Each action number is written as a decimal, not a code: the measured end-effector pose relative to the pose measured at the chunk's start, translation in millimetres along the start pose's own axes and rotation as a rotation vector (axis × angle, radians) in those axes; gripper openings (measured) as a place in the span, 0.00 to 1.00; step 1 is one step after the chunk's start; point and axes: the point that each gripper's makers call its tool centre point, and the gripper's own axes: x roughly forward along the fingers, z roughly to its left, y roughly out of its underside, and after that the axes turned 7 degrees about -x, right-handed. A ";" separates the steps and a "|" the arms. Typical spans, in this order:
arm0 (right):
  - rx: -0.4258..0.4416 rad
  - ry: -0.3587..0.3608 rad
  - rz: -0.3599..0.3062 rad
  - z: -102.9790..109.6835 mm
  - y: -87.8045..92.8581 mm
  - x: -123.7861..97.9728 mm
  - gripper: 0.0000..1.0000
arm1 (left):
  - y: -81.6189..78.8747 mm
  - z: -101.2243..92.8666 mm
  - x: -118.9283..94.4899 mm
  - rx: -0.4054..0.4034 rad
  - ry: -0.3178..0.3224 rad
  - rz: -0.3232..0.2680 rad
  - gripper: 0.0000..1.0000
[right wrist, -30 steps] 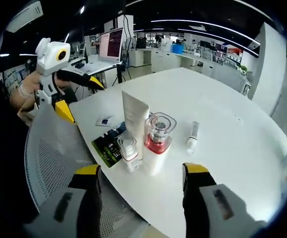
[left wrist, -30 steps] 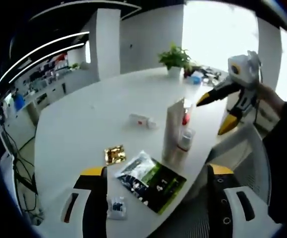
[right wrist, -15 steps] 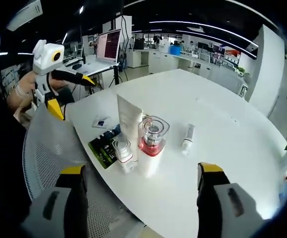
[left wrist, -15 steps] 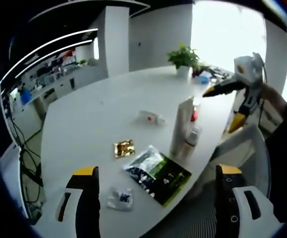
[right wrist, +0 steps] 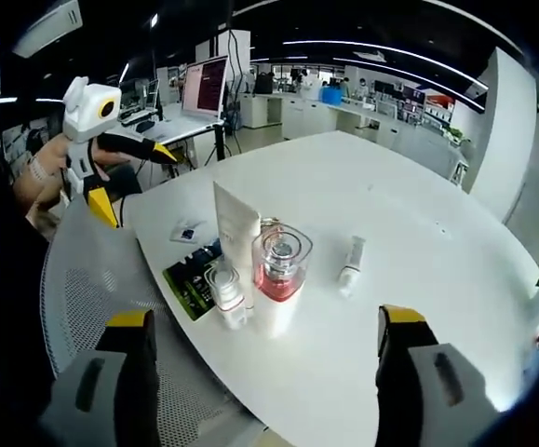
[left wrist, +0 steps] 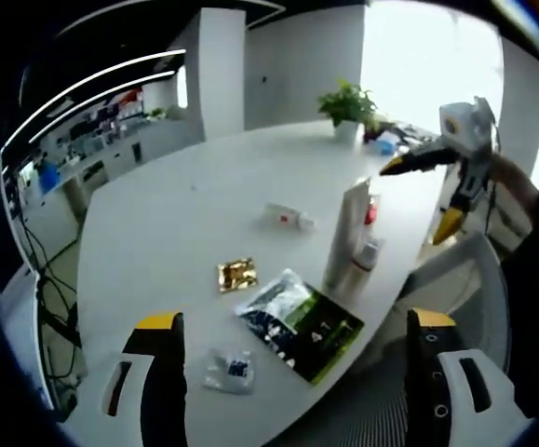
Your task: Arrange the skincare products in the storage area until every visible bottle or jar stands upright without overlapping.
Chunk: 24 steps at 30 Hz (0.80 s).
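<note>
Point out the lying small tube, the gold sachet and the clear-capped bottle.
small tube (right wrist: 350,261): right gripper view, middle of its body.
gold sachet (left wrist: 237,275): left gripper view, centre of the foil.
clear-capped bottle (right wrist: 278,265): right gripper view, the clear cap above the pink band.

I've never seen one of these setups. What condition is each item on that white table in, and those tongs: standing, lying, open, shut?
Tall white squeeze tube: standing upright.
Clear-capped pink and white bottle: upright, close beside the tube.
Small white pump bottle: upright.
Small white tube: lying flat, apart from the others.
Green and black sachet: lying flat.
Gold foil packet: lying flat.
Left tongs: open, empty.
Right tongs: open, empty.
</note>
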 end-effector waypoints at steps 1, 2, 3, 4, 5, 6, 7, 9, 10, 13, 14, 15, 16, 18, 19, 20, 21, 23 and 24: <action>0.001 -0.001 0.003 -0.5 0.3 0.3 0.99 | 0.3 0.9 0.4 -0.001 -0.002 0.001 0.97; -0.002 -0.003 0.003 -0.4 0.3 0.4 0.99 | 0.9 1.6 1.1 -0.002 -0.003 0.004 0.97; -0.004 -0.010 0.005 -0.1 0.4 0.6 0.99 | 2.4 2.7 2.0 -0.005 -0.006 0.012 0.97; -0.005 -0.009 -0.002 -0.7 -0.8 1.0 0.99 | 4.3 4.4 3.1 -0.007 -0.010 0.021 0.97; -0.008 -0.010 -0.005 -1.1 -1.5 1.2 0.99 | 4.9 5.1 3.8 -0.007 -0.011 0.022 0.97; -0.009 -0.017 0.001 -0.6 -1.0 1.9 0.99 | 5.8 5.9 4.6 -0.011 -0.010 0.026 0.97; -0.015 -0.016 0.000 -1.0 -1.3 2.1 0.99 | 6.2 5.9 4.9 -0.013 -0.010 0.028 0.97; -0.017 -0.017 0.012 -2.6 0.3 3.8 0.99 | 6.0 6.1 5.8 -0.011 -0.009 0.028 0.97; -0.018 -0.016 0.008 -3.8 0.3 4.4 0.99 | 5.6 6.3 6.6 -0.008 -0.007 0.028 0.97; -0.013 -0.015 0.011 -6.4 0.9 5.3 0.99 | 5.1 7.7 8.5 -0.012 -0.002 0.031 0.97; -0.012 -0.018 0.015 -7.1 1.3 5.6 0.99 | 4.7 8.1 8.7 -0.015 0.000 0.030 0.97; -0.012 -0.016 0.017 -8.0 1.4 5.7 0.99 | 3.8 8.2 8.9 -0.019 0.001 0.025 0.96; -0.014 -0.013 0.017 -8.9 1.4 5.8 0.99 | 2.7 8.5 9.2 -0.022 0.003 0.020 0.95; -0.010 -0.017 0.029 -10.5 3.5 6.7 0.99 | 1.7 8.5 10.0 -0.023 0.008 0.015 0.92; -0.012 -0.014 0.029 -11.4 3.6 6.9 0.98 | 1.7 8.7 10.7 -0.025 0.009 0.015 0.92; -0.015 -0.014 0.031 -12.0 4.0 7.2 0.99 | 2.1 9.5 11.9 -0.026 0.008 0.019 0.91; -0.015 -0.018 0.037 -12.4 4.8 7.8 0.99 | 2.2 9.5 12.1 -0.023 0.010 0.020 0.88; -0.015 -0.017 0.036 -13.6 4.0 8.2 0.98 | 1.8 9.7 12.9 -0.022 0.015 0.019 0.83; -0.016 -0.019 0.037 -14.0 3.9 8.6 0.98 | 1.3 10.4 13.4 -0.026 0.017 0.017 0.82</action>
